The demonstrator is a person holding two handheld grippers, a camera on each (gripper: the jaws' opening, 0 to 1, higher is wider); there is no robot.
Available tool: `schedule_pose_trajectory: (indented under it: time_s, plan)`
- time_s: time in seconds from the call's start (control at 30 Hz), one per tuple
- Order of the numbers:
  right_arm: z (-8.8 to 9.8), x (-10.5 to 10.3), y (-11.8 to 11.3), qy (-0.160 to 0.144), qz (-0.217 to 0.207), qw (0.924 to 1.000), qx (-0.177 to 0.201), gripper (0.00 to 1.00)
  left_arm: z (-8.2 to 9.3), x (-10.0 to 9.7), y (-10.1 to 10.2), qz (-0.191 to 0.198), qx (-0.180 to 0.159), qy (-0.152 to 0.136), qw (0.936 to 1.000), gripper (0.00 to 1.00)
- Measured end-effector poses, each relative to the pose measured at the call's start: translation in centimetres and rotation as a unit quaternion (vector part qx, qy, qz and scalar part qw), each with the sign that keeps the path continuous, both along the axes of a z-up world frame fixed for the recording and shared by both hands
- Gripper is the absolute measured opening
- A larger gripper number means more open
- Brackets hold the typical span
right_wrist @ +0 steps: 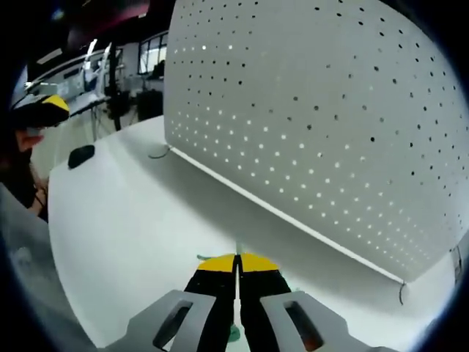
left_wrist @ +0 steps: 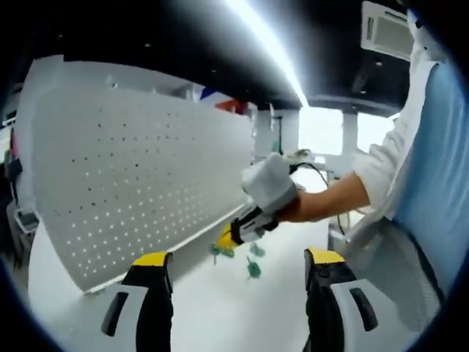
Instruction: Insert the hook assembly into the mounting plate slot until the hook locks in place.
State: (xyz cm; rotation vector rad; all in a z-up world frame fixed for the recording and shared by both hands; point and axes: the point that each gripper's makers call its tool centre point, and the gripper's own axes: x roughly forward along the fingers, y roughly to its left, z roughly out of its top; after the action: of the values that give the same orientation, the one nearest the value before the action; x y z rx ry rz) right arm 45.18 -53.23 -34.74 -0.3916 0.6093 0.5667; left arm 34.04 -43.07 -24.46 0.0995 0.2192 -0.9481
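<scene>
The step looks like pickup. On the left, the pegboard point(left_wrist: 139, 183) stands upright on the table point(left_wrist: 220, 308). The left hand-held gripper point(left_wrist: 238, 264) hangs wide open, empty. Right of it, the right hand-held gripper point(right_wrist: 237, 264) is pinched together at the green hooks point(left_wrist: 245, 257); whether it grips one, I cannot tell. Next: carry a hook to a hole.

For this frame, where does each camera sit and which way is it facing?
Left gripper view: rides the left gripper, jaws apart, facing the white pegboard, green hooks on the table, the right gripper and the person's gloved hand.
Right gripper view: rides the right gripper, jaws together low over the table, something green beneath them, facing the pegboard.
Shared: pegboard, table.
</scene>
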Motion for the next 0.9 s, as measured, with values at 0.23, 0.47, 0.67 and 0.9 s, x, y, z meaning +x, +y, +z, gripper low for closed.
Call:
schedule_pose_trajectory:
  time_s: [0.23, 0.47, 0.67, 0.9]
  plan:
    - [1.7, -0.2, 0.2, -0.007, 0.006, 0.9999, 0.007, 0.0, -1.1, 2.3, -2.1, -0.002, 0.023, -0.015, 0.9996, 0.54]
    - [2.4, -0.6, 0.7, -0.008, 0.014, 0.9998, 0.013, 0.0, -4.3, 4.3, -4.6, -0.009, 0.066, -0.02, 0.9976, 0.39]
    - [2.2, -0.9, 1.1, -0.001, 0.017, 0.9997, 0.018, 0.0, -6.6, 6.2, -5.3, 0.006, 0.091, -0.008, 0.9958, 0.38]
    - [2.1, -1.2, 1.6, 0.005, 0.019, 0.9996, 0.022, 0.0, -8.4, 7.1, -5.8, 0.018, 0.098, 0.001, 0.995, 0.32]
